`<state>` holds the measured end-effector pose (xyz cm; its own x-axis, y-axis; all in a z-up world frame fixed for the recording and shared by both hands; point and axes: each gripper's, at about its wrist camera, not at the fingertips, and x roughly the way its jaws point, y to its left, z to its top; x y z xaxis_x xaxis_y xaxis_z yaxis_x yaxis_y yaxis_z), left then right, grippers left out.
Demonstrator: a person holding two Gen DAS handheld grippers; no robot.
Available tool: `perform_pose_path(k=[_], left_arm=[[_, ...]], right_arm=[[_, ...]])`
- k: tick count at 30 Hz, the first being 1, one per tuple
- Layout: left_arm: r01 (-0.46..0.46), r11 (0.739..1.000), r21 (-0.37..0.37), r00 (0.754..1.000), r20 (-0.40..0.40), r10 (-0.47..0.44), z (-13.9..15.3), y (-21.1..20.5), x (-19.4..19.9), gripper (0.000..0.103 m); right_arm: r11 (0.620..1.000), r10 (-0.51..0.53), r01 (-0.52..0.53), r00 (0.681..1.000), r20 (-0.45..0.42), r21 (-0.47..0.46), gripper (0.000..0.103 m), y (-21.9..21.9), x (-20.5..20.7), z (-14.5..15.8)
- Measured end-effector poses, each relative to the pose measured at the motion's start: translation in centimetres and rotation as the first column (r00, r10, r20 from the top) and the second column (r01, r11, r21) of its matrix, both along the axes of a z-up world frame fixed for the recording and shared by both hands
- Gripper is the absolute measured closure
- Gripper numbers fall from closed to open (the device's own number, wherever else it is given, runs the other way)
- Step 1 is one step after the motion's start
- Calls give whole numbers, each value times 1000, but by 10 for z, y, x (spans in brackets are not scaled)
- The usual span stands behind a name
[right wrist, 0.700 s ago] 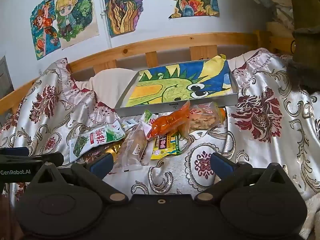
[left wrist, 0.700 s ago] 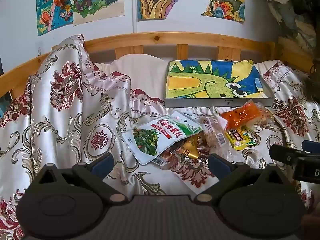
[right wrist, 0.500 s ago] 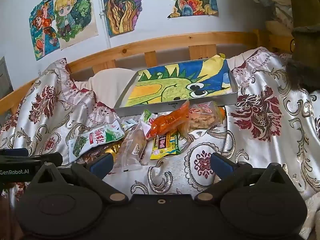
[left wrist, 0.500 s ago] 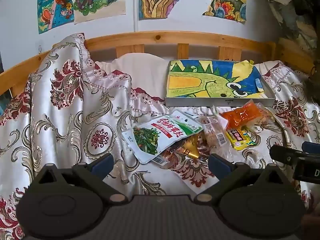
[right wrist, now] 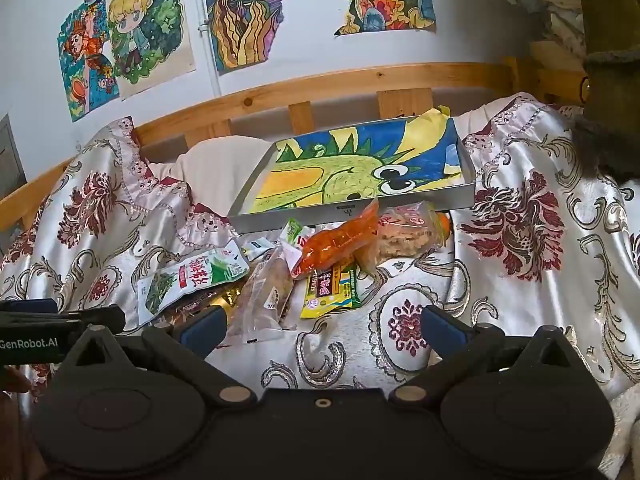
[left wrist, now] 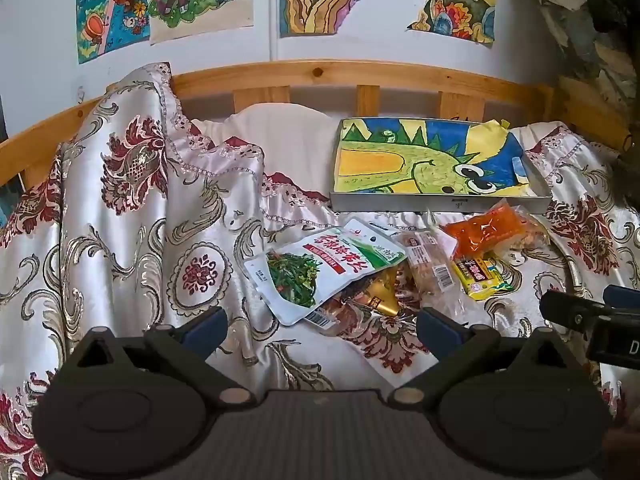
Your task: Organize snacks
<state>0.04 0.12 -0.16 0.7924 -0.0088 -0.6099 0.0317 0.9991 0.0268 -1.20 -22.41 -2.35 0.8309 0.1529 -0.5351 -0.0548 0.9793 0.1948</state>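
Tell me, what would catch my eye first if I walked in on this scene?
Probably the shallow grey tray lined with a bright crayon drawing of a green dinosaur, lying toward the wooden headboard on the shiny silver bedspread with dark red flowers. Just in front of it sits a jumble of snack packets, among them a white pouch picturing green vegetables, a clear bag of orange snacks and a yellow packet. Colourful cartoon drawings hang on the wall above.

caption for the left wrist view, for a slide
Open left gripper hovers over a snack pile led by a green-and-white pouch, before a shallow tray on a floral bedspread.
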Motion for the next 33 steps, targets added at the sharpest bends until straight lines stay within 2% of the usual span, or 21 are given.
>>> perform_pose_path(k=[33], left_arm=[[1,1000,-4,1000,-3,-1,-1,1,0,0]], right_arm=[[1000,1,-1,1000,-7,-2,1,2,2,-4]])
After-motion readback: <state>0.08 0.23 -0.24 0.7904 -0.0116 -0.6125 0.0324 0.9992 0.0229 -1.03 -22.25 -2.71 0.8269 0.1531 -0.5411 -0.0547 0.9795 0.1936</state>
